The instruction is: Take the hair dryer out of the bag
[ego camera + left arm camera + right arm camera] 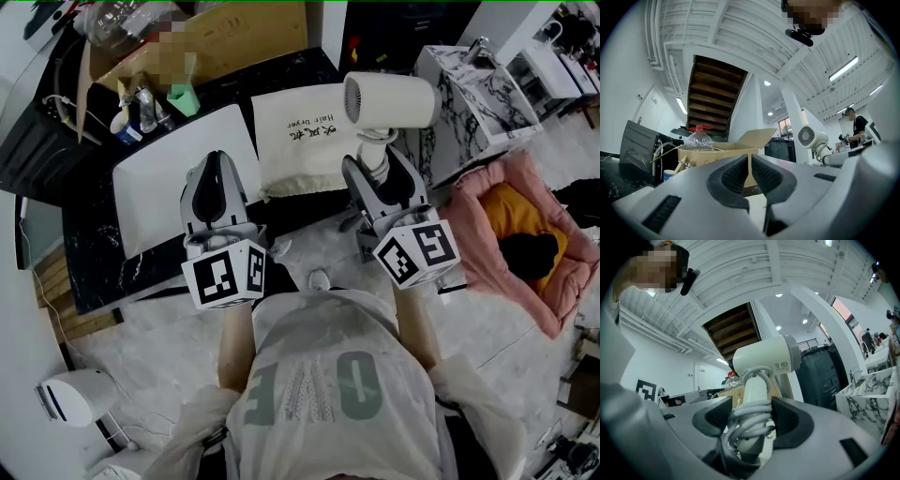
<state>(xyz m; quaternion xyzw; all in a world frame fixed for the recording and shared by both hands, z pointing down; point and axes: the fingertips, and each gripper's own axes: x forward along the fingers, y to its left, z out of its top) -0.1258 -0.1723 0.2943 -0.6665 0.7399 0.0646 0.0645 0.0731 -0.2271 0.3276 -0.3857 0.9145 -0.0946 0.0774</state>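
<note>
My right gripper (pixel 376 174) is shut on the handle of the cream hair dryer (pixel 390 100), with its grey cord wound round the handle. The dryer stands upright in the air, clear of the cream drawstring bag (pixel 302 141) lying flat on the black counter (pixel 94 267). In the right gripper view the pads press both sides of the hair dryer (pixel 764 363) at my right gripper (pixel 751 419). My left gripper (pixel 215 169) hovers shut and empty over a white board, left of the bag. In the left gripper view, my left gripper (pixel 750 171) has its jaws together, and the hair dryer (pixel 809 137) shows at right.
A white board (pixel 173 164) lies on the counter left of the bag. Behind it are a cardboard box (pixel 239 42), a clear bottle (pixel 117 19), a green item (pixel 185 98) and a cup of utensils (pixel 127 127). A marble-top table (pixel 478 89) and a pink pet bed (pixel 511 239) stand at right.
</note>
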